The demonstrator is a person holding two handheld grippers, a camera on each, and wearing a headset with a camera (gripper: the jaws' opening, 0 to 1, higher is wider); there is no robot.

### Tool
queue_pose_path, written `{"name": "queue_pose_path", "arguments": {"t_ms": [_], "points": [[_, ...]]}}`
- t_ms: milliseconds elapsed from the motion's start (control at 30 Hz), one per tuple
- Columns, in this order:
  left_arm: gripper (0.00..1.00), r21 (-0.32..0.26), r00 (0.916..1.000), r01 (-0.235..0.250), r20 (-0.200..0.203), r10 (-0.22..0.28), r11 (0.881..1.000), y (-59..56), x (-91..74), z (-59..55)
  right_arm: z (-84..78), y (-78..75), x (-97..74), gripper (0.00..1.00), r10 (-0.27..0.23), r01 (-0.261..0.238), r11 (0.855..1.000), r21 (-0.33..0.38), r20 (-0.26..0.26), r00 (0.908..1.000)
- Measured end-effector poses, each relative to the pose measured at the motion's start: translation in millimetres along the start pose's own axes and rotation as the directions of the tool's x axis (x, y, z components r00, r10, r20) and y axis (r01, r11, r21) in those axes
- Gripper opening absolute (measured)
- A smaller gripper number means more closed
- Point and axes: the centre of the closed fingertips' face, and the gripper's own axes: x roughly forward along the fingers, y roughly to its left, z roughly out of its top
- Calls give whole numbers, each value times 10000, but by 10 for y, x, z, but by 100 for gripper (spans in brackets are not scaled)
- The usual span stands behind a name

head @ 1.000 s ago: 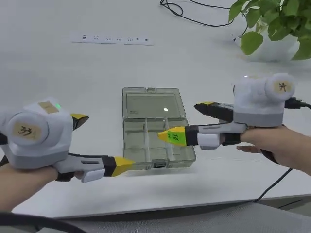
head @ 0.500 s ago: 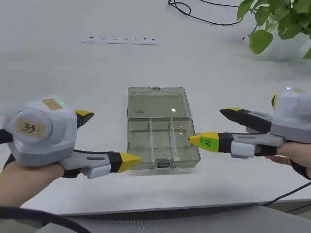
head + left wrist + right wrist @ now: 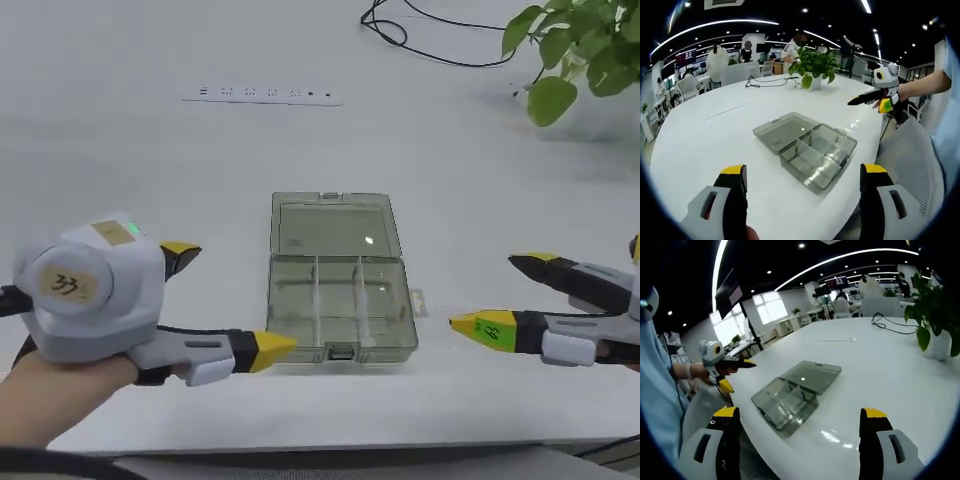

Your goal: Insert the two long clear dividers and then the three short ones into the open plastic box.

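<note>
Plastic box near table front edge

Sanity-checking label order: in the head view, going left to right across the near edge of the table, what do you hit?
left claw → open plastic box → right claw

Your right gripper has its jaws spread wide, with nothing between them. Ahead, the open plastic box sits on the white surface, clear dividers standing inside. Your left gripper hovers at the left, well apart from the box.
</note>
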Motion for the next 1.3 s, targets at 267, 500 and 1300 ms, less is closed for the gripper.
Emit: {"name": "queue_pose_path", "arguments": {"t_ms": [267,500,1300], "points": [[95,-118,9997,-206,-97,204,9997,-29,-37,-57,-109,-108,-24,100,246,-301,9973,-677,-806,9964],[95,-200,9995,-294,-100,292,9994,-77,-48,-64,-240,-172,52,100,515,-903,9776,-1899,-2002,9784],[95,-154,9993,-359,-104,358,9992,-94,-91,-69,-706,-398,298,71,-139,-3353,7977,-5012,-5712,8207]]}}
